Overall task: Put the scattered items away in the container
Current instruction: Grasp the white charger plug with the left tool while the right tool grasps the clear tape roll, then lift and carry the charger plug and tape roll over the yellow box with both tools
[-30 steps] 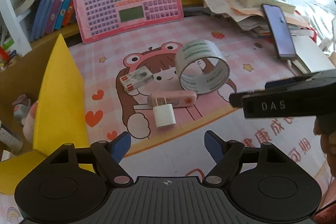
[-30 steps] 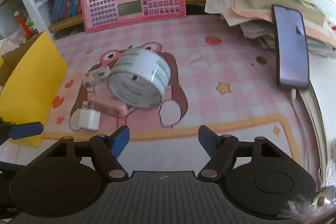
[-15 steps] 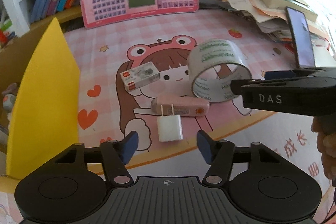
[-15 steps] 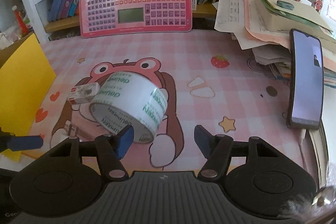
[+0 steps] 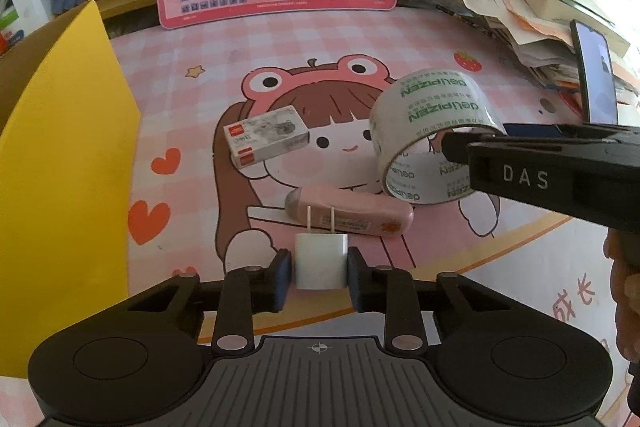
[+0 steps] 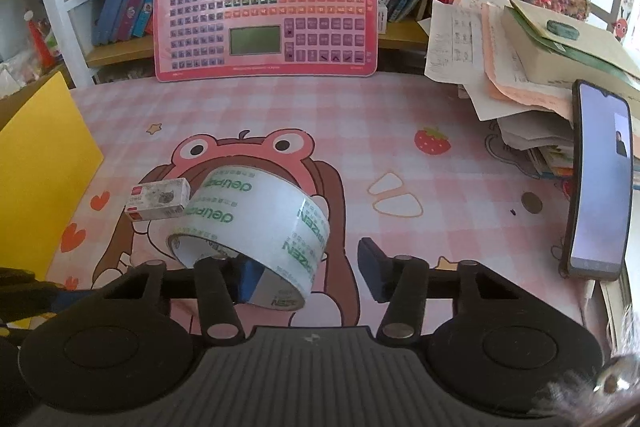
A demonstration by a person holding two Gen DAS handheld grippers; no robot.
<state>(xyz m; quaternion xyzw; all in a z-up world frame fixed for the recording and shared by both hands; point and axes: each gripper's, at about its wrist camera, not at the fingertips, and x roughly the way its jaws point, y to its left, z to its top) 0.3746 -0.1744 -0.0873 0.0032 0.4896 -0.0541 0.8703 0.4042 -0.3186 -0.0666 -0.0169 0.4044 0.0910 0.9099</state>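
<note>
My left gripper (image 5: 319, 275) has a pad on each side of a white plug adapter (image 5: 320, 261) lying on the pink mat, prongs pointing away; the pads look to touch its sides. Behind it lie a pink case (image 5: 352, 213), a small red-and-white box (image 5: 266, 137) and a clear tape roll (image 5: 430, 131). My right gripper (image 6: 310, 273) is open; its left finger reaches inside the tape roll (image 6: 256, 223) and the right finger stands outside its wall. The small box (image 6: 158, 199) lies left of the roll. The yellow-flapped cardboard box (image 5: 60, 163) stands at left.
A pink keyboard toy (image 6: 264, 3) leans against bookshelves at the back. A stack of papers and books (image 6: 520, 67) and a phone (image 6: 600, 179) lie at right. The right gripper's body (image 5: 560, 171) shows in the left wrist view.
My left gripper moved forward and closed in around the white plug adapter. My right gripper moved forward so its left finger entered the tape roll.
</note>
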